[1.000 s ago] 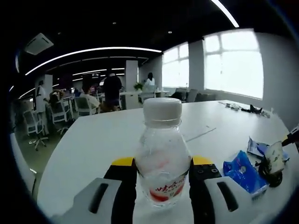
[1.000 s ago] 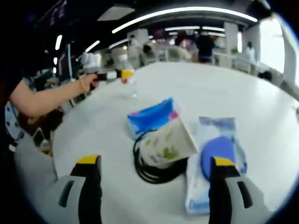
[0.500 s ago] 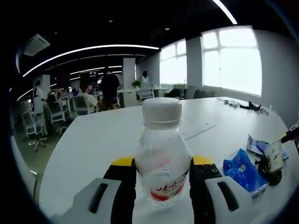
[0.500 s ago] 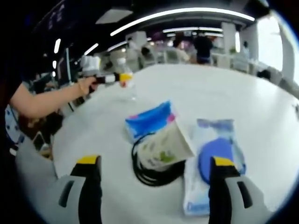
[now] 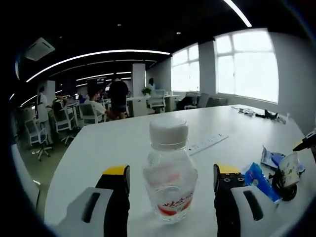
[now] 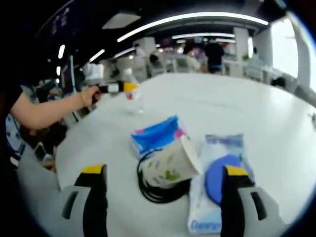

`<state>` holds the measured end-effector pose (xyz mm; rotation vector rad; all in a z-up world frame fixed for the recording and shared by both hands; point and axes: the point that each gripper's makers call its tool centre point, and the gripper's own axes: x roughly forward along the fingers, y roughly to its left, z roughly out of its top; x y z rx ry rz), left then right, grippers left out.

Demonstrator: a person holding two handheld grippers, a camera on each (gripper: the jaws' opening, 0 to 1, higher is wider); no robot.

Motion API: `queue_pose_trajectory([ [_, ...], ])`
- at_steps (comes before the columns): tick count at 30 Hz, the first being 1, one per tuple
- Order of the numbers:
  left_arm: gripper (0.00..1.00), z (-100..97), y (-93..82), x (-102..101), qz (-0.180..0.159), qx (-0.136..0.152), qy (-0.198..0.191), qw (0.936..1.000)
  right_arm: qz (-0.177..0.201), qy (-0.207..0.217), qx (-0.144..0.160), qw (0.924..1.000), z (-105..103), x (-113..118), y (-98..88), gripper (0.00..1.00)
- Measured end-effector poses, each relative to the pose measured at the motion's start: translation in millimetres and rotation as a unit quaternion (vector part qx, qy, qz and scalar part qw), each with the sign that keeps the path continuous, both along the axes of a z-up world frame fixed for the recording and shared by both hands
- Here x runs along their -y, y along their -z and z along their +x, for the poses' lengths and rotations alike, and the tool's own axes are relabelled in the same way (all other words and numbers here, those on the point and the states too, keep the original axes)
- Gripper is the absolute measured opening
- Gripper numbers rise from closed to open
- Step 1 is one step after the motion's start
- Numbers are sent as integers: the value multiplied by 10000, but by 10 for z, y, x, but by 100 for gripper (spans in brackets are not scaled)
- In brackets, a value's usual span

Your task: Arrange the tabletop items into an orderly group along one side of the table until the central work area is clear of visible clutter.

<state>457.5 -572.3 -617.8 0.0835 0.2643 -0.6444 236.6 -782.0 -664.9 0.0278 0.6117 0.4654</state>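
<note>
Right gripper view: paper cup [image 6: 170,165] lies on cable coil [image 6: 158,190].

bottle label [image 5: 176,205]: red print, characters too blurred to read
blue packet [image 5: 258,180]: near end was hidden behind the left gripper's right jaw
black cable coil [image 6: 159,186]: partly covered by the tipped paper cup [image 6: 171,165]
wet-wipe pack [image 6: 216,191]: lower print cut by jaws, text unreadable
dark items [image 5: 264,115] on far table edge: too small to identify
people in background [image 5: 117,94]: blurred
</note>
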Motion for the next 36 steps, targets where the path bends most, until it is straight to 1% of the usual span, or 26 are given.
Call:
queue_pose_trajectory([
  [1,79,-41,-18,9,-27,-19,-8,10000,16,1,5,10000,9,3,-12,93],
  [3,82,-123,-83,42,-84,47,-49,9999,37,-24,19,10000,17,-3,-25,93],
  [7,93,-276,-154,89,-17,76,-15,10000,85,-72,32,9999,21,-17,-40,92],
  [9,98,-315,-161,89,9,56,-25,10000,100,-98,34,9999,19,-20,-43,91],
  [10,100,-291,-153,63,-6,53,8,10000,123,-136,38,9998,16,-28,-47,91],
  [15,100,-374,-160,78,34,-40,163,9999,343,-159,20,9993,28,-30,-78,85],
  [17,100,-360,-145,54,49,-80,199,9998,348,-157,30,9993,35,-24,-80,84],
  [22,100,-375,-150,33,-75,-143,323,9993,445,-165,36,9989,51,-6,-103,80],
  [23,100,-390,-173,48,-172,-99,383,9991,470,-199,29,9987,50,-8,-107,78],
  [24,100,-392,-156,42,-165,-114,389,9990,485,-225,19,9986,50,-9,-109,77],
  [26,100,-408,-81,18,-21,-228,403,9989,511,-259,5,9984,57,-8,-117,74],
  [28,100,-436,-37,9,34,-220,447,9988,527,-298,25,9982,66,-8,-136,71],
  [32,100,-505,23,-20,45,-298,486,9984,532,-357,62,9979,80,-6,-157,63],
  [36,100,-575,53,-21,16,-347,555,9979,532,-406,79,9977,87,-4,-165,58],
])
